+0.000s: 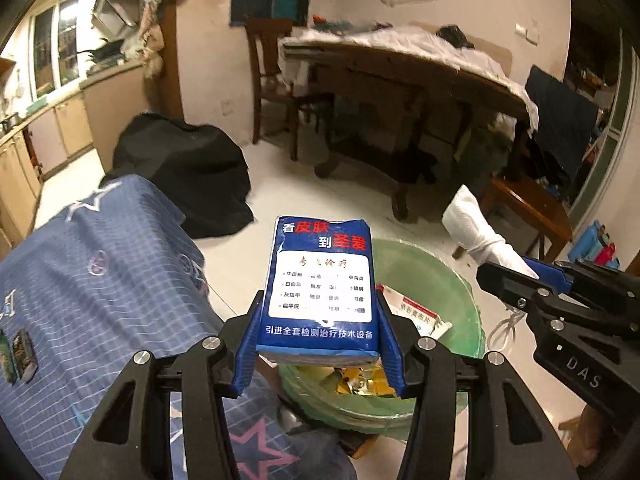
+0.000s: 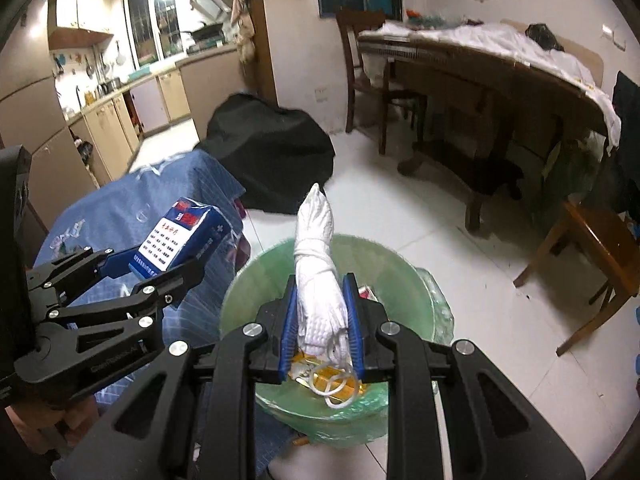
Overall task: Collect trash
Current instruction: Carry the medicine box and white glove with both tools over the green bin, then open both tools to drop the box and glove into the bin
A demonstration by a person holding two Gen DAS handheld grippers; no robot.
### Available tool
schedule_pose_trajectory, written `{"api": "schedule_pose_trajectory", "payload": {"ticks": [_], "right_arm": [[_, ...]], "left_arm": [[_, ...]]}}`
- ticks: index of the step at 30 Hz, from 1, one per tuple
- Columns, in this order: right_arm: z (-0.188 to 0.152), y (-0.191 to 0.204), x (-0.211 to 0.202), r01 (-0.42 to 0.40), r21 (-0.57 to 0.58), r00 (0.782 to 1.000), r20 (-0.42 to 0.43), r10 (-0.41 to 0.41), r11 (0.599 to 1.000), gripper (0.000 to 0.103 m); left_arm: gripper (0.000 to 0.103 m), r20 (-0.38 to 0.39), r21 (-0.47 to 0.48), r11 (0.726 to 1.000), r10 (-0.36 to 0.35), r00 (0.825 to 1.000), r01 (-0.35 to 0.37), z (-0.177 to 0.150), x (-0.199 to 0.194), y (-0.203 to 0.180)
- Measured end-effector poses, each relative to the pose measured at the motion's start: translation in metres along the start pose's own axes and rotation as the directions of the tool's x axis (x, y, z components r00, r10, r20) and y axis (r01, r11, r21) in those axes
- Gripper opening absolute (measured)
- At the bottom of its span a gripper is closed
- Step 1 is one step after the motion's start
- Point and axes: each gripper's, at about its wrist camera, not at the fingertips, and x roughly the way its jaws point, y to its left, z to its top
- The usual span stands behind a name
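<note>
With wrappers already lying in the green-lined bin [image 2: 400, 280], the left gripper [image 1: 318, 312] is clamping a blue packet [image 1: 324, 284] and the right gripper [image 2: 322, 312] is pinching a white bundle [image 2: 318, 280] above it, both unreleased.

Both claws are angled downward, side by side. The left claw [image 1: 318, 344] has its blue pads pressed on the two sides of a blue tissue pack [image 1: 324, 286], standing about half wide. The right claw [image 2: 322, 324] is pinched nearly closed (pads squeezing in tight) around a rolled white cloth bundle [image 2: 318, 276], which sticks up past the fingertips.
</note>
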Motion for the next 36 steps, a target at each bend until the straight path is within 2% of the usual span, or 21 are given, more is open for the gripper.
{"api": "schedule_pose_trajectory", "payload": {"ticks": [6,17,36], "right_arm": [[-0.001,-0.010,0.025,-0.039,0.012,0.993,-0.108,0.040,0.999,0.021],[-0.005,-0.032,0.045,-0.022,0.040,0.983,-0.182,0.029,0.999,0.021],[-0.006,-0.042,0.058,-0.024,0.050,0.979,-0.202,0.034,0.998,0.023]], "left_arm": [[0.052,-0.089,0.027,0.999,-0.016,0.996,0.019,0.002,0.035,-0.003],[0.052,-0.187,0.061,0.998,0.004,0.982,0.007,0.001,0.073,-0.001],[0.052,-0.209,0.087,0.996,0.036,0.977,-0.018,-0.001,0.093,-0.006]]}}
